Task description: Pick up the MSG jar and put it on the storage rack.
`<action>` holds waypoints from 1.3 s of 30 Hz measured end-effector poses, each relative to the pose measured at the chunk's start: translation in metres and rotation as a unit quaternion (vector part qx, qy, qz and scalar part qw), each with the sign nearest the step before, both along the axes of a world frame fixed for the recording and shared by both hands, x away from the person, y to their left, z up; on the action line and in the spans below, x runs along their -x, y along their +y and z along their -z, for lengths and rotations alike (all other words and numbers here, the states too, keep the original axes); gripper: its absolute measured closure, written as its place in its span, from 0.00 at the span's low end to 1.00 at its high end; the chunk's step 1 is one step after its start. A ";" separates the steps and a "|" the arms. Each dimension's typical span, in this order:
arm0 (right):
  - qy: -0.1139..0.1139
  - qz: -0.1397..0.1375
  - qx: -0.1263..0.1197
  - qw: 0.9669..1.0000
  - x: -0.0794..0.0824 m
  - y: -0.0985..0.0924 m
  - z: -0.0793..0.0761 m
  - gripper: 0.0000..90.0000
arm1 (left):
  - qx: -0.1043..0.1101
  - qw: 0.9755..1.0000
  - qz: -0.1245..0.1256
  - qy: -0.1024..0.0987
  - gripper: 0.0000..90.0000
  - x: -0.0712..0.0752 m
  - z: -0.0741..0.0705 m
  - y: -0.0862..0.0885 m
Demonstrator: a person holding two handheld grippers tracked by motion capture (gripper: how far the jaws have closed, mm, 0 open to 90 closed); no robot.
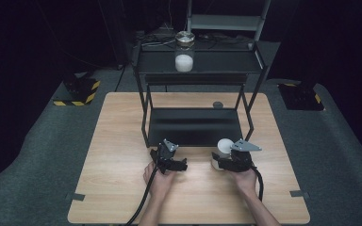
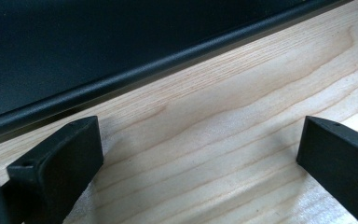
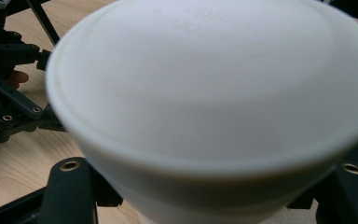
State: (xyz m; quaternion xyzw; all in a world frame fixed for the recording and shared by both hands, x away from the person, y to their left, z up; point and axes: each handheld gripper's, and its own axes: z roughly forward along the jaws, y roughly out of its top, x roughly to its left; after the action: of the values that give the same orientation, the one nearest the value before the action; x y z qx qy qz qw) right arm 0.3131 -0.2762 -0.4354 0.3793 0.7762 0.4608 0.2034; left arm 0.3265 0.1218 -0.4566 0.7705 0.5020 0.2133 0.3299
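Right gripper clamped on a white round-lidded plastic container, jaws either side of its body below the lid rim; container sits on the pale wooden table just in front of the black metal two-tier rack, near the lower shelf's front edge. Left gripper rests on the table to the left of it, jaws spread wide with nothing between, only bare wood; the rack's dark front lip runs close ahead of them. The two grippers are near but apart. Upper shelf holds a clear glass jar with white contents, well back. Broad bare wood left and right of both hands; table edges distant
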 end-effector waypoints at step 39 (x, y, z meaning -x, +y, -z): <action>-0.003 -0.007 0.006 1.000 0.002 -0.016 -0.024 0.38 | -0.001 1.000 0.000 0.000 0.00 0.000 0.000 0.000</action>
State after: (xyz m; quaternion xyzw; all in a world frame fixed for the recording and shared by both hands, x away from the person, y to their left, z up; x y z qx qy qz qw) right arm 0.3109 -0.2926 -0.4110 0.3711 0.7810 0.4586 0.2052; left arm 0.3266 0.1219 -0.4564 0.7710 0.5016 0.2133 0.3294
